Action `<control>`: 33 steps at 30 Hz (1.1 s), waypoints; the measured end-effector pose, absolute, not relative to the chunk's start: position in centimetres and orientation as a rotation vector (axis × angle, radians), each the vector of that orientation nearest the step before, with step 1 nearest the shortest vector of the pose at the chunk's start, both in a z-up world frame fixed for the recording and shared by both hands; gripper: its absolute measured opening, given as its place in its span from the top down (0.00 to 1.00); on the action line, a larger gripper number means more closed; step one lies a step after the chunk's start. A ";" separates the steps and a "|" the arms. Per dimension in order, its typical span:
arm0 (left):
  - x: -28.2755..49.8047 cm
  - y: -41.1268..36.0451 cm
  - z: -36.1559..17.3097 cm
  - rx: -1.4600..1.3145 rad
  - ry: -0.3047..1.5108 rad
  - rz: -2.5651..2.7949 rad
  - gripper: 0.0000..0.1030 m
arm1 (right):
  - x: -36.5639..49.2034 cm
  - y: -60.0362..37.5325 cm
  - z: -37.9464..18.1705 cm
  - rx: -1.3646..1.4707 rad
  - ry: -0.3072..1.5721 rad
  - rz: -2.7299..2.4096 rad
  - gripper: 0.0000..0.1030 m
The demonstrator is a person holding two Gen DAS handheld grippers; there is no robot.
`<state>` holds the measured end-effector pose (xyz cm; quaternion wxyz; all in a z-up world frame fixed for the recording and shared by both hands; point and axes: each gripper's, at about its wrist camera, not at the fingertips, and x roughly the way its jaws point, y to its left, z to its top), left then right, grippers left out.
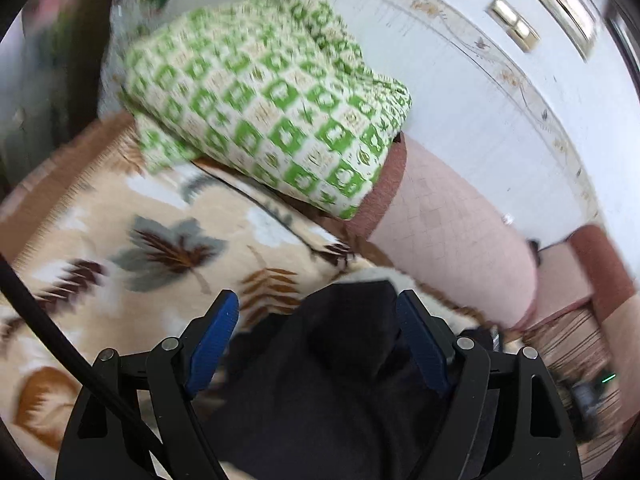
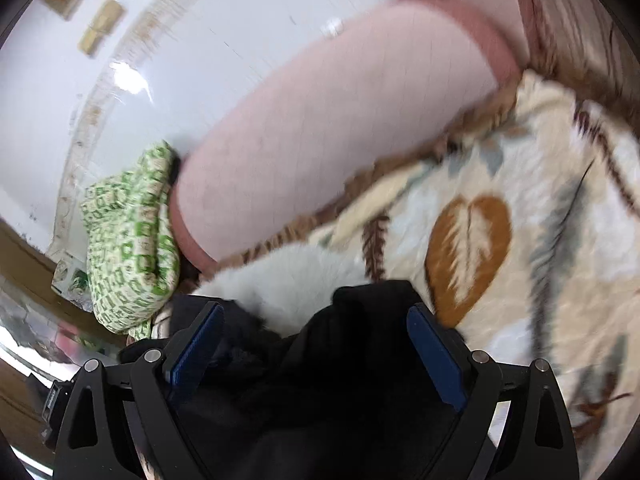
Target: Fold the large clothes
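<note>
A black garment (image 1: 344, 372) with white furry trim (image 2: 288, 284) lies on a cream blanket with leaf print (image 1: 120, 248). In the left wrist view my left gripper (image 1: 318, 300) has its blue-padded fingers (image 1: 216, 332) spread wide, with a bunched fold of the black fabric rising between them. In the right wrist view my right gripper (image 2: 316, 312) is also wide open, and the black garment (image 2: 320, 380) fills the space between its fingers (image 2: 436, 352). The pads do not press the cloth in either view.
A green-and-white checked bundle (image 1: 264, 96) sits at the head of the bed; it also shows in the right wrist view (image 2: 128, 240). A pink bolster (image 1: 452, 232) with a reddish end lies along the white wall (image 1: 500, 60). A black cable (image 1: 60, 348) crosses at the left.
</note>
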<state>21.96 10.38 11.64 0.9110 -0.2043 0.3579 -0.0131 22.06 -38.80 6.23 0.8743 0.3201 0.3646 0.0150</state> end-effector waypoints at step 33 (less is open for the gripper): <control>14.4 5.0 5.2 -0.093 0.719 0.012 0.17 | 25.1 -23.7 -1.8 0.298 0.985 0.087 0.67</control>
